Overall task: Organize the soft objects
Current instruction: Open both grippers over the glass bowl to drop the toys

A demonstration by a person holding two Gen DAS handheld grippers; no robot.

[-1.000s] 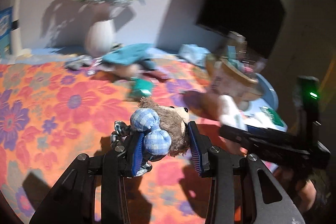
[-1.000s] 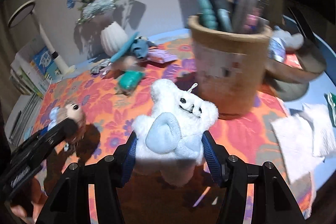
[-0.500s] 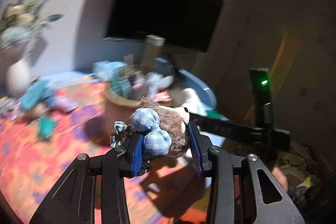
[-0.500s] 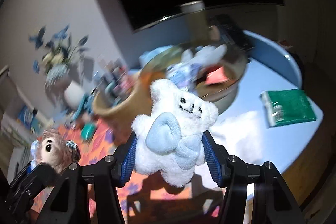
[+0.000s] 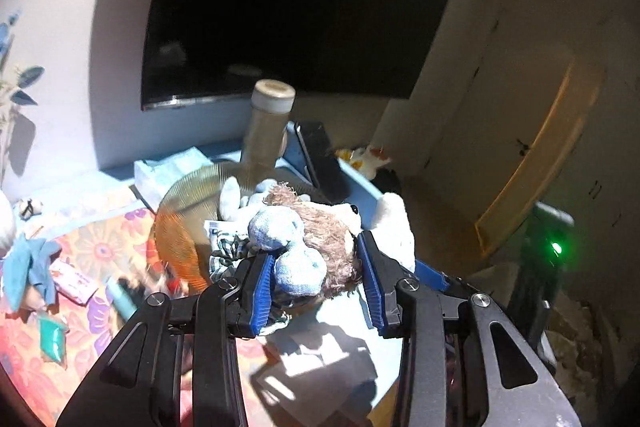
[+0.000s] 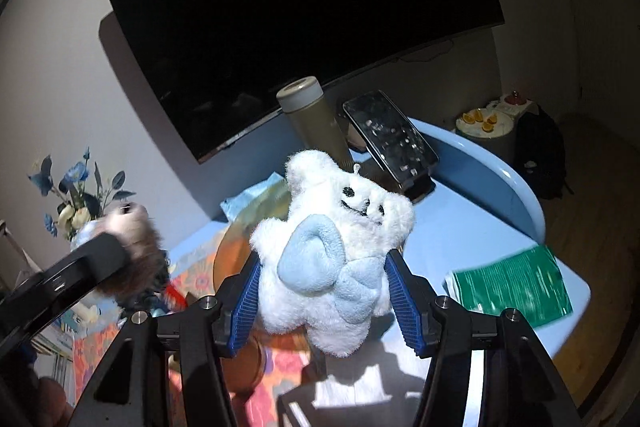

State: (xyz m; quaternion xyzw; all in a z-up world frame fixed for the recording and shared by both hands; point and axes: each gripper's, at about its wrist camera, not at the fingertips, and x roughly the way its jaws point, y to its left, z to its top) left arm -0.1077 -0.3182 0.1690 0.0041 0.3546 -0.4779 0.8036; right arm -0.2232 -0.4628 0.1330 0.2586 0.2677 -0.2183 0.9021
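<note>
My left gripper [image 5: 316, 287] is shut on a brown plush animal with blue checked paws [image 5: 308, 247], held above a woven bowl [image 5: 180, 223] that holds other soft toys [image 5: 232, 195]. My right gripper [image 6: 322, 301] is shut on a white fluffy plush with a blue bow [image 6: 332, 243], held in the air above the blue table [image 6: 472, 227]. The brown plush [image 6: 136, 251] and left gripper also show at the left of the right wrist view. The white plush [image 5: 396, 231] shows just right of the brown one in the left wrist view.
A tall flask [image 6: 312, 119] and a phone on a stand [image 6: 388, 139] are behind the bowl, under a dark wall screen [image 6: 296, 7]. A green packet [image 6: 512, 283] and white tissues [image 5: 320, 367] lie on the table. A floral cloth [image 5: 48, 327] carries small items. A flower vase [image 6: 76, 195] is at the left.
Both grippers have swung right and risen from over the floral cloth and pen holder to over the bowl and blue table, each still holding its plush.
</note>
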